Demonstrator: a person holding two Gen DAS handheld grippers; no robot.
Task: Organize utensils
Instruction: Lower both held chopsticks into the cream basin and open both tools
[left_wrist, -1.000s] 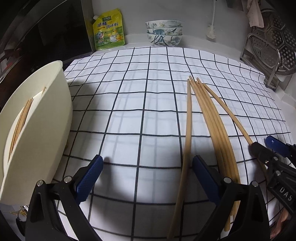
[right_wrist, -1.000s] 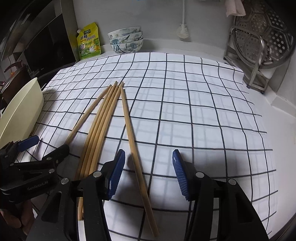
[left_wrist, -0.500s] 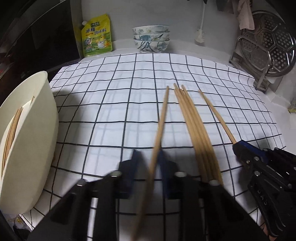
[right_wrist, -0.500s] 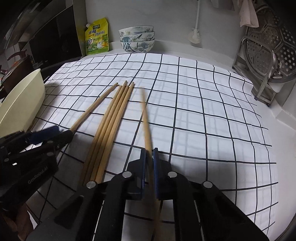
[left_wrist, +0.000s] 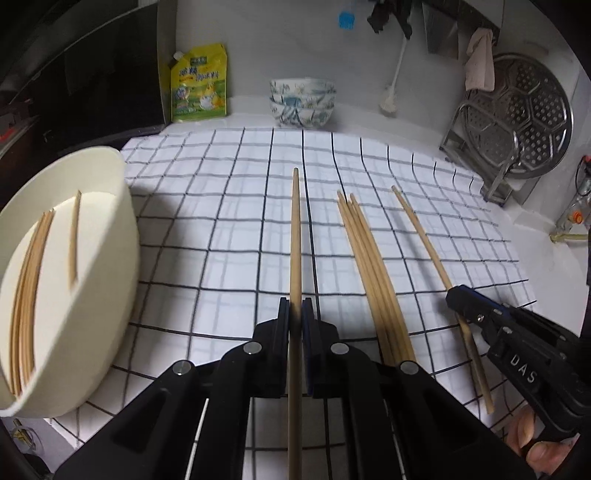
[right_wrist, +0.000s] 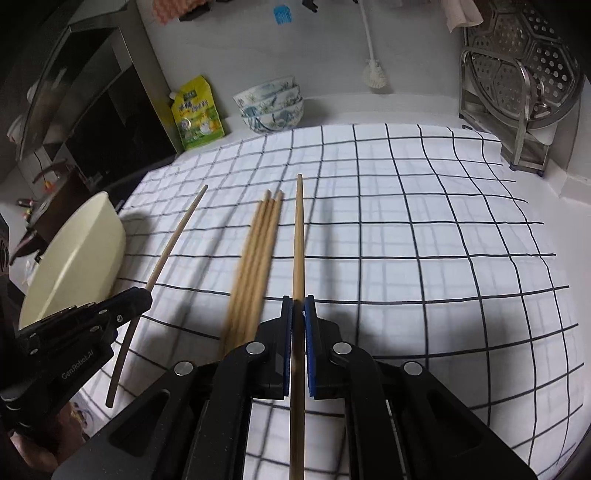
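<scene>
Left tongs (left_wrist: 295, 314) clamped tight on a chopstick (left_wrist: 295, 229), tub (left_wrist: 66, 266) to their left; right tongs (right_wrist: 298, 314) pinching another chopstick (right_wrist: 298, 236), four loose sticks (right_wrist: 258, 251) just left.

chopsticks (left_wrist: 373, 266): pale matt wood
tub (left_wrist: 92, 280): smooth cream plastic
cloth (right_wrist: 406, 236): checked white fabric
steamer tray (left_wrist: 517, 114): shiny perforated metal
bowls (left_wrist: 302, 101): glossy ceramic
</scene>
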